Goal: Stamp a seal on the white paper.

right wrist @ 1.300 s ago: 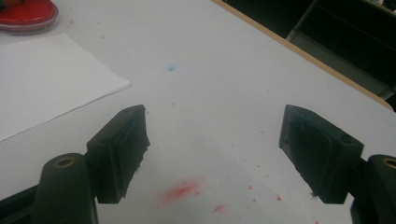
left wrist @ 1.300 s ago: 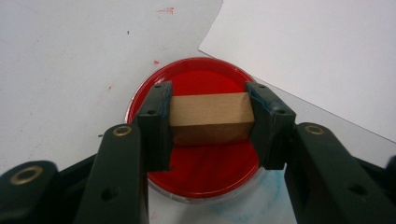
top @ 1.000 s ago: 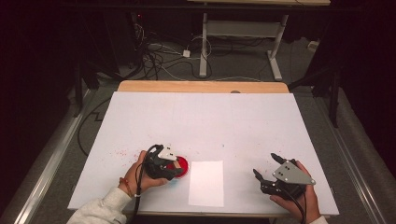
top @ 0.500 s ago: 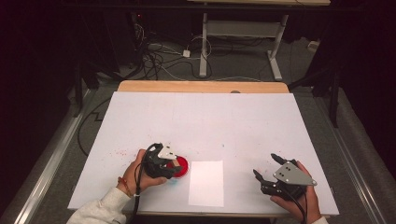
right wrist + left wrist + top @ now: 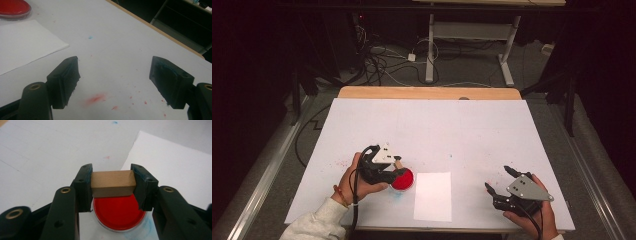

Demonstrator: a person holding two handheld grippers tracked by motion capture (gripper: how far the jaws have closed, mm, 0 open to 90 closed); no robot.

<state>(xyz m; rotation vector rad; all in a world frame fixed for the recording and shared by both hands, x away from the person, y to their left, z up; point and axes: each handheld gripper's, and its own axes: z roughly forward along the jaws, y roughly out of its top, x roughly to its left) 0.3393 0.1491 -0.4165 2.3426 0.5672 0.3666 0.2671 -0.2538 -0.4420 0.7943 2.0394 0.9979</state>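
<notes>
**Stamping job: block inked or about to be, sheet unmarked**

Item 1. Left claw (image 5: 111, 187): clamped on a small wooden block (image 5: 112, 183), one pad on each end face. In the left gripper view the block sits at frame centre, directly above the red ink pad (image 5: 118, 213); whether its underside touches the ink cannot be told. In the high view this claw (image 5: 394, 172) lies lower left of centre, at the left edge of the ink pad (image 5: 404, 180).

Item 2. Red ink pad: round, shallow, lidless, on the worktop (image 5: 437, 130) just left of the paper.

Item 3. White paper sheet (image 5: 433, 196): flat, lower centre of the high view, no print visible on it. In the right gripper view its corner (image 5: 27, 42) fills the upper left.

Item 4. Right claw (image 5: 114, 82): pads well apart, nothing between them, above old red specks on the worktop. In the high view it (image 5: 498, 184) sits at lower right, apart from the sheet.

Status, as judged: block picked up and brought to the ink. Outstanding: carry block over to the sheet, press down, lift clear. The right claw looks placed to steady the paper.
</notes>
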